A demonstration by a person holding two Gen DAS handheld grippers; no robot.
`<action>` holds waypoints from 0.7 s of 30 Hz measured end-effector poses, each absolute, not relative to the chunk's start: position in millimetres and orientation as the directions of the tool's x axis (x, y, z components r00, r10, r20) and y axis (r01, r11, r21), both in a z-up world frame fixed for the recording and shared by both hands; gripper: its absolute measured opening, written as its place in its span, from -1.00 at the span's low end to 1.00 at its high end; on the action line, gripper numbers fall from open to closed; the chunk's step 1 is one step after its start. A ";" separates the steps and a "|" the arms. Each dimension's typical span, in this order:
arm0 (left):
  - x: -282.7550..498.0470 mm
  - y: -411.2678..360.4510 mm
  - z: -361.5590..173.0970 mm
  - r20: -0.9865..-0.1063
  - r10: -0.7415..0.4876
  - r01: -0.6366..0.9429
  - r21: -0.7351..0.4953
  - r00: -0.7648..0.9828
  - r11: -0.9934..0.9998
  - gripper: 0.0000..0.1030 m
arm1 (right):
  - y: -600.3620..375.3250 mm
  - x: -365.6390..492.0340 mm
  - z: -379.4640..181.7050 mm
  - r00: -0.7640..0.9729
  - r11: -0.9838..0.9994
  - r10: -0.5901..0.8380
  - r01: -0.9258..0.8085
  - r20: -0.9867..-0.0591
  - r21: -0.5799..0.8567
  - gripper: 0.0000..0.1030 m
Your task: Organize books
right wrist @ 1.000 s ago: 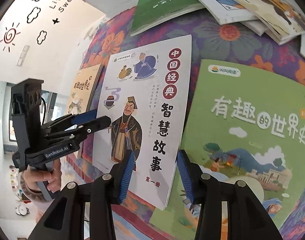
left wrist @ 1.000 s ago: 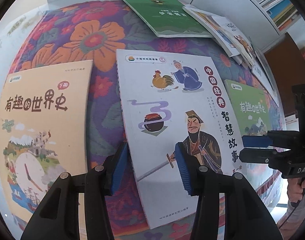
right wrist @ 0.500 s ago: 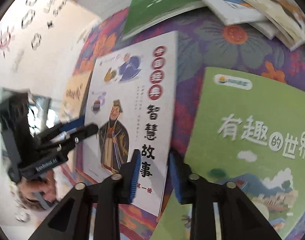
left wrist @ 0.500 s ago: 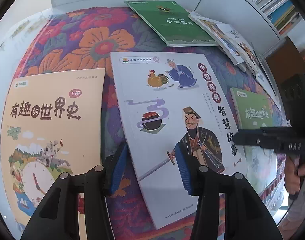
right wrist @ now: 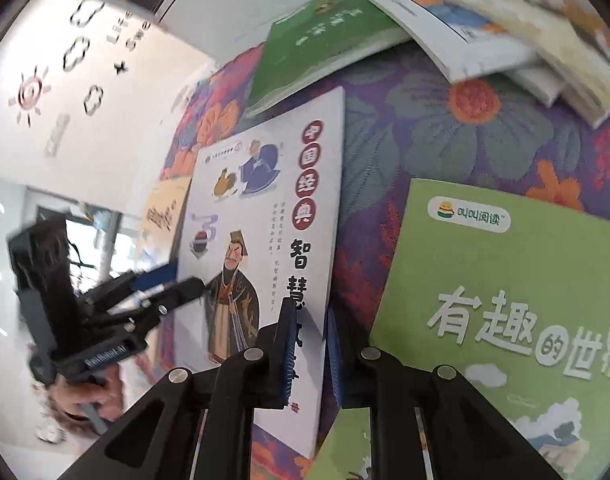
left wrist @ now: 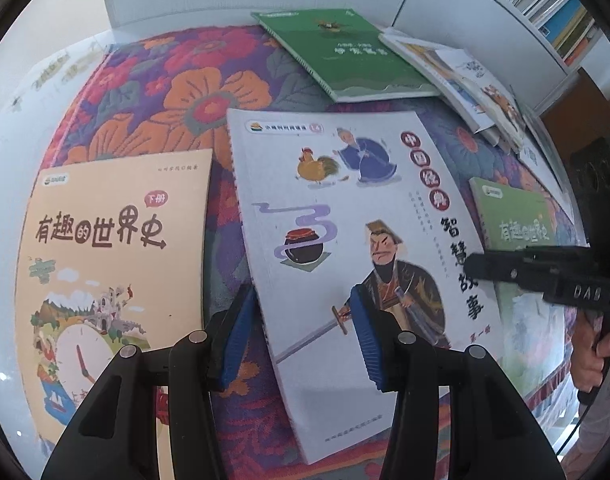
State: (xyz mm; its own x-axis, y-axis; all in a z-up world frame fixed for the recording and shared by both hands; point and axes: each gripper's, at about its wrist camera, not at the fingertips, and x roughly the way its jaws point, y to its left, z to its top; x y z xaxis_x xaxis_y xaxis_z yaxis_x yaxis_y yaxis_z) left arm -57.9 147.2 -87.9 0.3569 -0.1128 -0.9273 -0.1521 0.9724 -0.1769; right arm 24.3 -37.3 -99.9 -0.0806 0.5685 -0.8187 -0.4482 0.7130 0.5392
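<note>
A white storybook [left wrist: 345, 248] with a robed man on its cover lies on the flowered cloth [left wrist: 165, 92]. My left gripper [left wrist: 301, 336] is open, its fingers either side of the book's left edge near the lower corner. My right gripper [right wrist: 309, 350] has closed on the book's right edge [right wrist: 317, 280], which is lifted a little; it shows in the left wrist view [left wrist: 477, 268] too. An orange book [left wrist: 105, 264] lies to the left and a light green book [right wrist: 505, 320] to the right.
A dark green book [left wrist: 345, 52] and several overlapping thin books [left wrist: 465, 84] lie at the far side of the cloth. A white shelf unit with upright books [left wrist: 545, 4] stands behind. A white wall [right wrist: 65, 100] is on the left.
My right gripper has moved in on the white book's right edge and closed from open to a narrow grip. The left gripper has stayed open over the book's lower left corner.
</note>
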 end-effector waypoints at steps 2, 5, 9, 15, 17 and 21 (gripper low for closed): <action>-59.7 146.6 -80.4 -0.921 -0.115 -0.143 -0.180 0.373 0.973 -0.13 | -36.1 19.6 -94.8 -0.080 0.715 0.558 -0.458 -0.826 0.528 -0.73; -61.2 141.9 -68.7 -0.912 -0.118 -0.123 -0.179 0.393 0.976 -0.13 | -29.6 10.7 -87.2 -0.066 0.713 0.541 -0.494 -0.839 0.499 -0.73; -60.3 137.2 -60.0 -0.909 -0.116 -0.108 -0.172 0.400 0.979 -0.13 | -23.9 -0.7 -77.0 -0.057 0.706 0.541 -0.512 -0.839 0.490 -0.75; -64.1 133.6 -48.4 -0.900 -0.121 -0.090 -0.174 0.419 0.981 -0.13 | -12.8 -16.2 -62.3 -0.038 0.700 0.535 -0.540 -0.844 0.468 -0.75; -67.0 134.0 -43.0 -0.894 -0.127 -0.082 -0.178 0.430 0.981 -0.13 | -11.9 -19.2 -58.0 -0.032 0.699 0.535 -0.545 -0.844 0.463 -0.75; -70.7 134.8 -34.3 -0.887 -0.126 -0.076 -0.178 0.444 0.981 -0.13 | -14.7 -22.9 -49.3 -0.023 0.696 0.544 -0.545 -0.839 0.467 -0.75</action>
State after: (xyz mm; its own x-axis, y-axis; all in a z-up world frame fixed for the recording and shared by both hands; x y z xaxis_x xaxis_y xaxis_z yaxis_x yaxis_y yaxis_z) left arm -70.7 134.8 -34.3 0.4440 -0.1265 -0.8870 -0.0760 0.9811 -0.1779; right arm -22.9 -14.7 -49.3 -0.0233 0.5442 -0.8387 -0.5453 0.6962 0.4669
